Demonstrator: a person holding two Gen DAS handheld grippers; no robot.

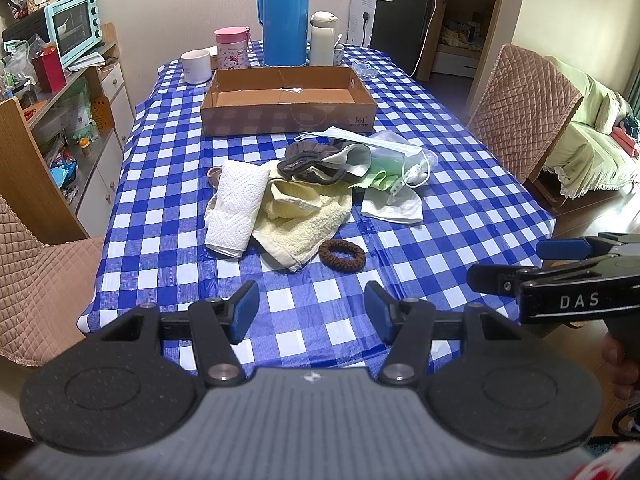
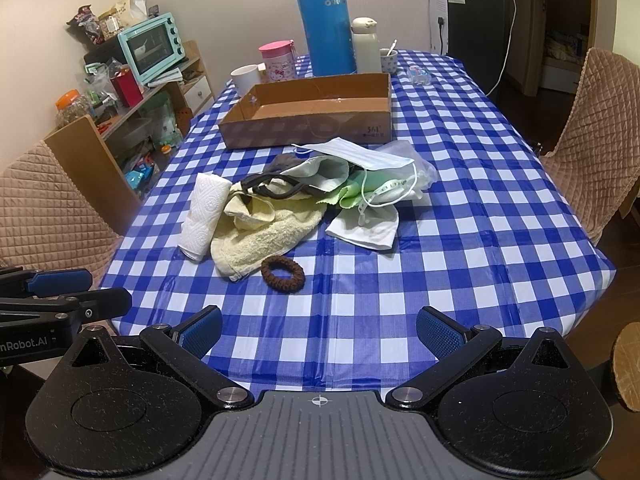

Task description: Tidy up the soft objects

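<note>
The table (image 1: 168, 184) carries a blue-and-white checked cloth. Both grippers hang over its near edge, side by side and apart, pointing down toward the cloth.

Left gripper (image 1: 311, 312): jaws stand apart with nothing between the blue pads; only bare cloth shows in the gap. Right gripper (image 2: 319, 336): jaws stand wide apart, likewise with nothing between them. Neither gripper touches any item.

The soft objects lie heaped at the middle of the table, well beyond both grippers:
- A folded paper towel (image 1: 236, 208) lies at the left side of the heap, touching the yellow towel.
- A yellow towel (image 1: 304, 220), crumpled, lies at the centre of the heap.
- A brown hair scrunchie (image 1: 342, 254) lies flat on the cloth, just beside the near corner of the yellow towel; it is the item closest to the near edge.
- A dark fabric piece (image 1: 312, 160) with a band lies on the far part of the yellow towel.
- A green cloth (image 1: 380, 168) lies to the right of the dark piece, partly covered.
- A face mask (image 1: 360, 138), pale blue, lies across the top of the heap.
- A white cloth (image 1: 396, 206) lies at the right side of the heap.

An open cardboard box (image 1: 288, 116) stands just beyond the heap, toward the far edge. At the far edge stand a blue thermos (image 1: 285, 16), a white flask (image 1: 323, 38), a pink cup (image 1: 231, 48) and a white mug (image 1: 196, 65).
</note>
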